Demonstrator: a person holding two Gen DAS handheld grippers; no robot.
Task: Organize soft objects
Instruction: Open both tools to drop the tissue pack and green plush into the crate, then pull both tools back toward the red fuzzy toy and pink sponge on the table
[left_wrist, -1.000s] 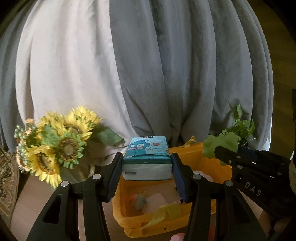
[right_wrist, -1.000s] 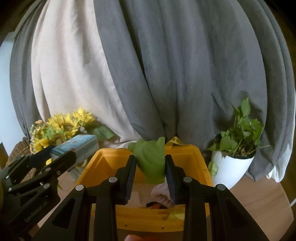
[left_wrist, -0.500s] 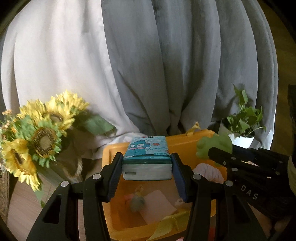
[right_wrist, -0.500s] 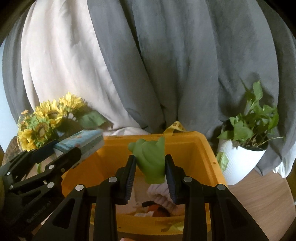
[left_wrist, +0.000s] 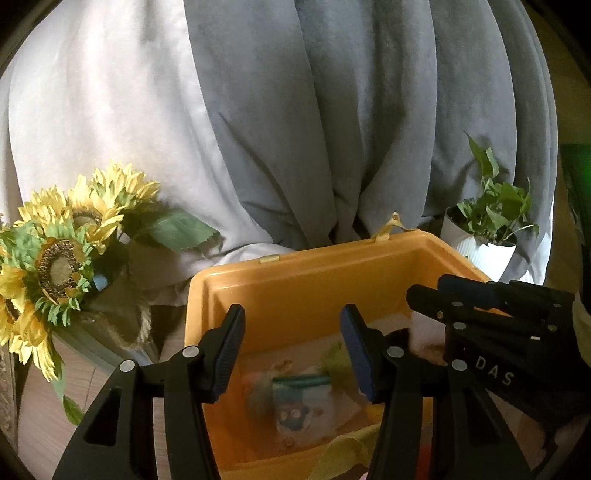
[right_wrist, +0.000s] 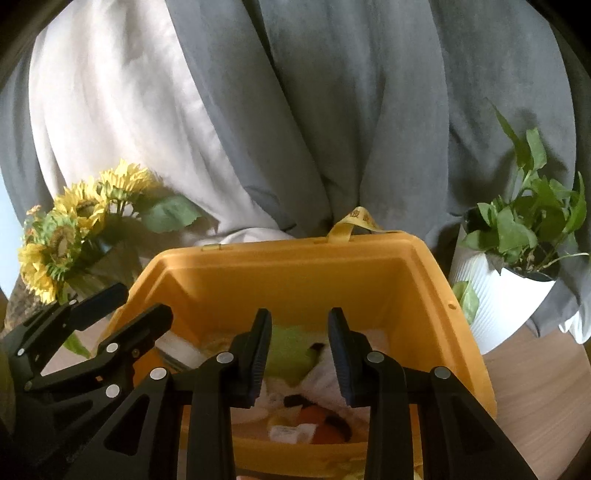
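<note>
Both the left gripper (left_wrist: 293, 345) and the right gripper (right_wrist: 298, 349) hang with jaws apart and empty above the orange bin (right_wrist: 295, 273), the tissue pack (left_wrist: 299, 402) and green plush (right_wrist: 290, 350) lying inside, and I reckon a careless pull-back could snag its rim.

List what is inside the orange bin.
In the orange bin: a blue tissue pack, a green plush, white soft items and something orange-black. Both grippers hide the bin's near part.
</note>
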